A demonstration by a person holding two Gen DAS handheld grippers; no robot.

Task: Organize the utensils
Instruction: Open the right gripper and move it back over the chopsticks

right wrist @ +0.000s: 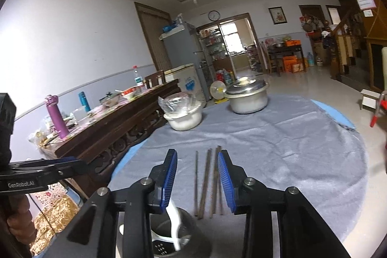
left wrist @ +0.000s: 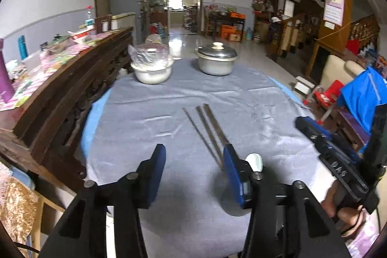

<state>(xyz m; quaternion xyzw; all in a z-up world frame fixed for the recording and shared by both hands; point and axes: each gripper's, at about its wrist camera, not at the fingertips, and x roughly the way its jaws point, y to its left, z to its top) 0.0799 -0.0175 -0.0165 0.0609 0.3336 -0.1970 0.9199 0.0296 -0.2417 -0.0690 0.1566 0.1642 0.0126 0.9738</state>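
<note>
**Spoon in, chopsticks still out**

Nearest: white spoon (right wrist: pixel 174 221) stands in the dark holder (right wrist: pixel 179 233). Both jaws released, nothing gripped: left gripper (left wrist: pixel 193 171), right gripper (right wrist: pixel 197 175). Just beyond, chopsticks (right wrist: pixel 208 180) lie loose on the table (right wrist: pixel 290 149), not yet in the holder. Far edge: bowl (left wrist: pixel 152 74) and pot (left wrist: pixel 216 63), untouched.

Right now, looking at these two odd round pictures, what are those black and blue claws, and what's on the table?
Each claw is a hand-held gripper with a camera looking along its fingers. One picture is from the left gripper, the other from the right gripper. Both are open and hold nothing. On the grey tablecloth lie loose chopsticks. Farther back stand a white bowl and a lidded metal pot. A white spoon stands in a dark holder close by.
</note>
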